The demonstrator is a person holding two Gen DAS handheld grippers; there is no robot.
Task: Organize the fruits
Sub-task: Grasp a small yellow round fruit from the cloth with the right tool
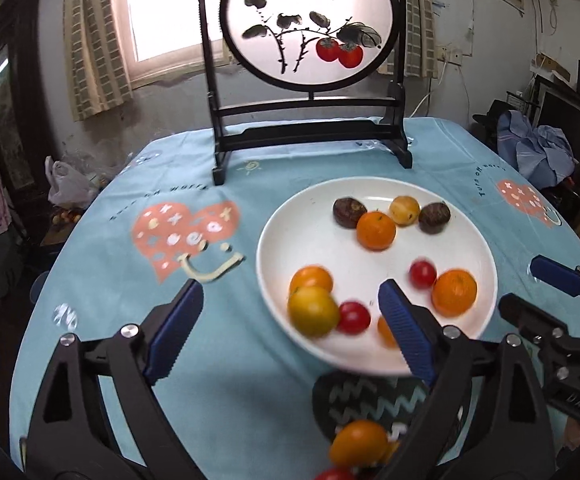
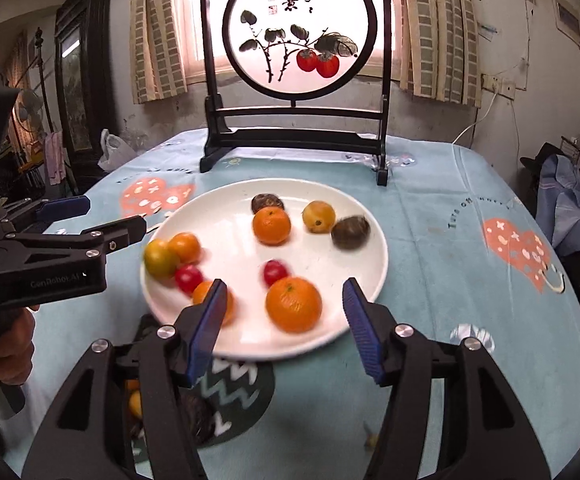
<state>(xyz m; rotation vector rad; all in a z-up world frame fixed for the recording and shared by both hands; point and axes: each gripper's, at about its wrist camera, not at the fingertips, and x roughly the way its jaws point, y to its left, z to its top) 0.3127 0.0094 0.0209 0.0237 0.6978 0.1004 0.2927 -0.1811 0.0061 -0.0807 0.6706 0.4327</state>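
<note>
**Fruit sorting: most pieces on the plate, a few left in the dark bowl**

I read the white plate [image 1: 273, 240] as the destination; it sits on the table [image 1: 109, 320] in front of the painted screen stand [image 1: 310, 136], and it already carries most of the fruit. At its far side I count two dark brown fruits [image 1: 349, 210], a small yellow fruit [image 1: 404, 209] and an orange [image 1: 375, 230]; nearer me lie two red tomatoes [image 1: 422, 274], a large orange [image 2: 293, 304], a yellow-green fruit [image 1: 312, 311] touching another orange [image 1: 310, 278], and one more orange piece partly hidden behind a finger.

Left hand-held gripper [image 1: 290, 320]: released, jaws wide, nothing between them; it hovers over the plate's near-left rim. Right hand-held gripper [image 2: 283, 314]: also released; the large orange shows between its fingers, but the pads stand clear of it.

Left to do, as I judge it: the dark patterned bowl [image 1: 370, 400], just below the plate's near edge, still holds an orange fruit [image 1: 360, 442] and something red at the frame's bottom; the rest of its contents I cannot make out. The fruit on the plate is blurred.
</note>
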